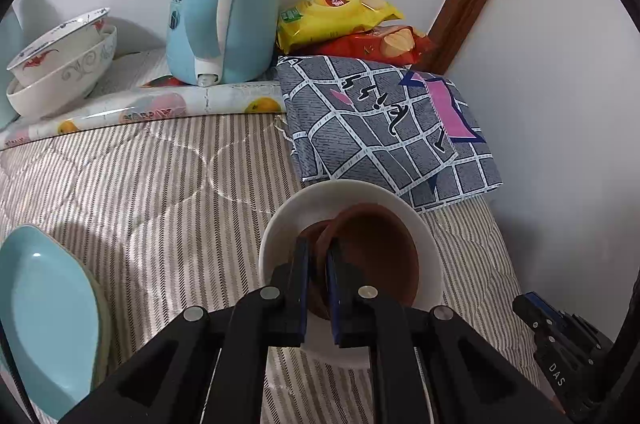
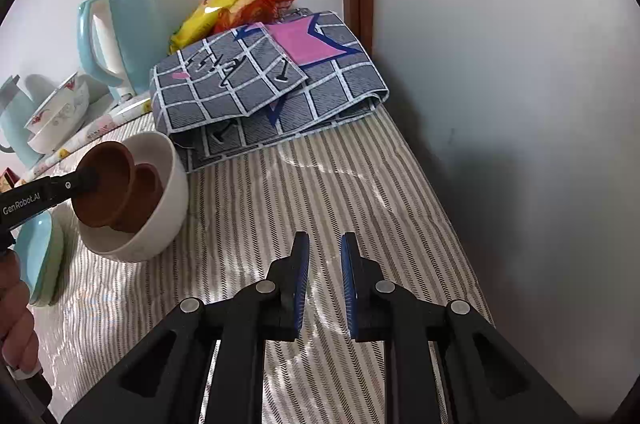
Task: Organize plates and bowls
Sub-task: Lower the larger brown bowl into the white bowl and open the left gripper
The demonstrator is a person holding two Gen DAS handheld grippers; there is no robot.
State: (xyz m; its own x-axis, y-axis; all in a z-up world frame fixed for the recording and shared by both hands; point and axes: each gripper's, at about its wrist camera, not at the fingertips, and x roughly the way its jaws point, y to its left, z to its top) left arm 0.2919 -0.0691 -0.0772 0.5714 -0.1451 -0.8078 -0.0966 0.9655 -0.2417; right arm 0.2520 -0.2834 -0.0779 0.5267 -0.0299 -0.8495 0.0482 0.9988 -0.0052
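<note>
My left gripper [image 1: 318, 256] is shut on the rim of a brown bowl [image 1: 376, 252], which sits tilted inside a white bowl [image 1: 288, 208] on the striped quilt. A second, smaller brown bowl [image 2: 150, 184] lies under it in the white bowl [image 2: 160, 224]. In the right wrist view the left gripper [image 2: 86, 180] comes in from the left, pinching the brown bowl [image 2: 108, 180]. My right gripper [image 2: 325, 244] hovers over bare quilt to the right of the white bowl, its fingers a narrow gap apart with nothing between them. It also shows as the right gripper [image 1: 560, 344] at the lower right.
Two stacked patterned bowls [image 1: 60, 64] stand at the back left beside a light blue kettle [image 1: 224, 4]. Light blue plates [image 1: 44, 312] lie at the near left. A folded grey checked cloth [image 1: 384, 128], snack bags [image 1: 340, 16] and a rolled printed sheet [image 1: 140, 108] line the back. A wall [image 2: 520, 104] bounds the right.
</note>
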